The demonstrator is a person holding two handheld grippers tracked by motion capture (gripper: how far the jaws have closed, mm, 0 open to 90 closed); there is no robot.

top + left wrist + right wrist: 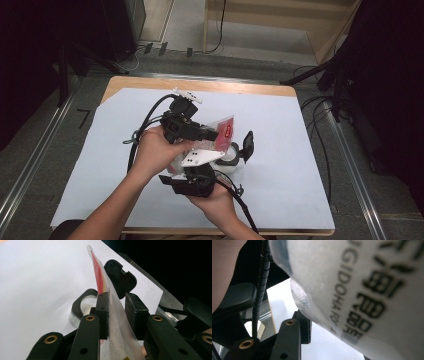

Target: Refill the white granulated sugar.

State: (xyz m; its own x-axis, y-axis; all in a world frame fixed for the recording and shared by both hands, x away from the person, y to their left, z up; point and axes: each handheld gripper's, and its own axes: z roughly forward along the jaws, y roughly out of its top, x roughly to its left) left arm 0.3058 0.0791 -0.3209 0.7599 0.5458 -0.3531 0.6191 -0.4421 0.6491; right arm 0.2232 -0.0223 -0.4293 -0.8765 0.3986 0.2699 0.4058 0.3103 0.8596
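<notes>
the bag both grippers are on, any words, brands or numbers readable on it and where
"GIDOHA": black capitals, partly cut off, running along the white side of the bag in the right gripper view.
Large black Chinese-style characters beside it: blurred and cropped, not readable.
A smaller row of capitals below: too blurred to read.
Red label on the bag in the high view: too small to read.
Left gripper view: red and yellow print on the bag's edge, seen side on, no text readable.

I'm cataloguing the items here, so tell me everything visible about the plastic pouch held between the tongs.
The pouch is a soft, clear plastic bag with a red and yellow printed panel, black lettering and white granules inside. It is held above the table, its top edge rising over a small clear jar with an open black lid. The left tongs pinch its middle; its lower part lies against the right tongs.
</notes>
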